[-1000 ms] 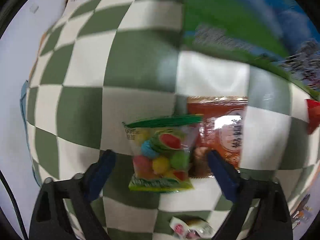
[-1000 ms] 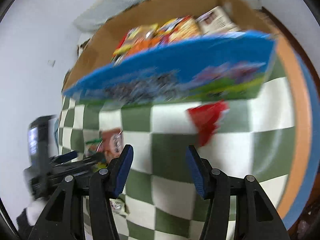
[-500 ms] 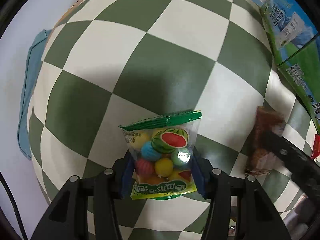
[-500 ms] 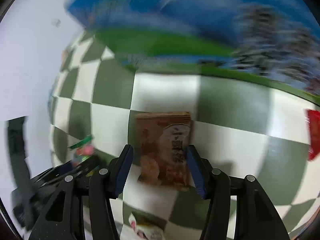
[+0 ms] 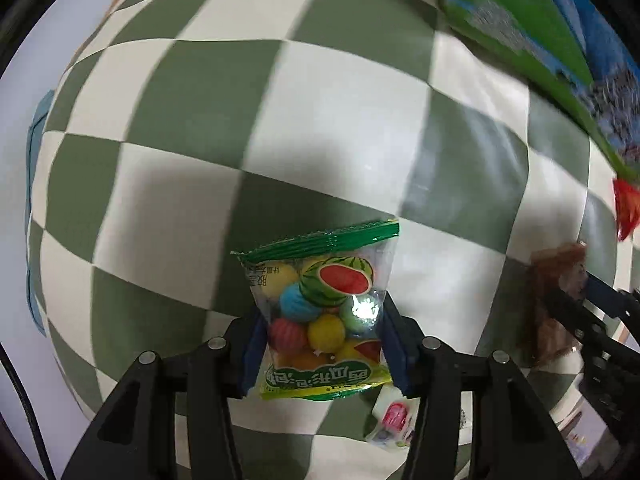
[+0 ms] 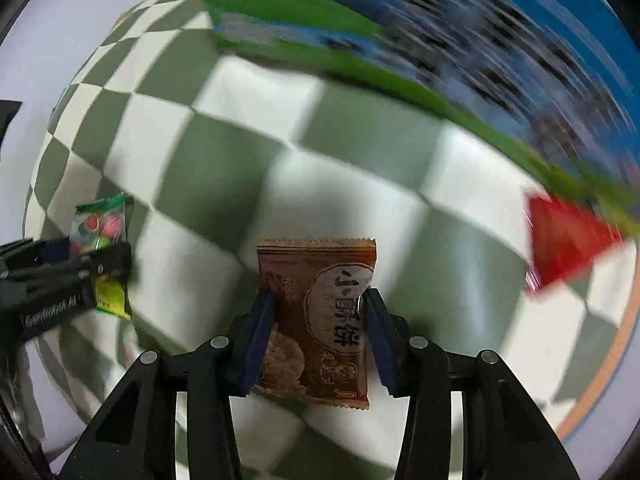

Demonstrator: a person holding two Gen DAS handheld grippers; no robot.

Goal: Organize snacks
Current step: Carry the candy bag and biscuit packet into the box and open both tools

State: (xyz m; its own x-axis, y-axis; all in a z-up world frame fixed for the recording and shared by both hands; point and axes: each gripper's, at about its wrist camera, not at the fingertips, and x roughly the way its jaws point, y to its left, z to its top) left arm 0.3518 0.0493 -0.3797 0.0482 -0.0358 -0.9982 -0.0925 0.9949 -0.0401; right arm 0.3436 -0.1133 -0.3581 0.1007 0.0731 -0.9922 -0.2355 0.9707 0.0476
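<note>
Tongs (image 5: 322,344) grip candy bag (image 5: 320,312); right tongs (image 6: 318,340) closing on biscuit packet (image 6: 316,320).

Candy bag (image 5: 320,312): clear glossy plastic film, bright glare spot; printed green seal strip, crimped. Biscuit packet (image 6: 316,320): brown film, satin sheen, serrated top edge. Red wrapper (image 6: 568,244), right of frame: shiny, blurred. Tablecloth (image 5: 200,120): green-and-white checks, smooth, faint sheen; cloth or vinyl, cannot tell. Left gripper (image 5: 320,344): matt black plastic arms, blue pads, small metal pins. Right gripper (image 6: 316,332): same finish. Box (image 6: 440,40), upper right: glossy printed card.
</note>
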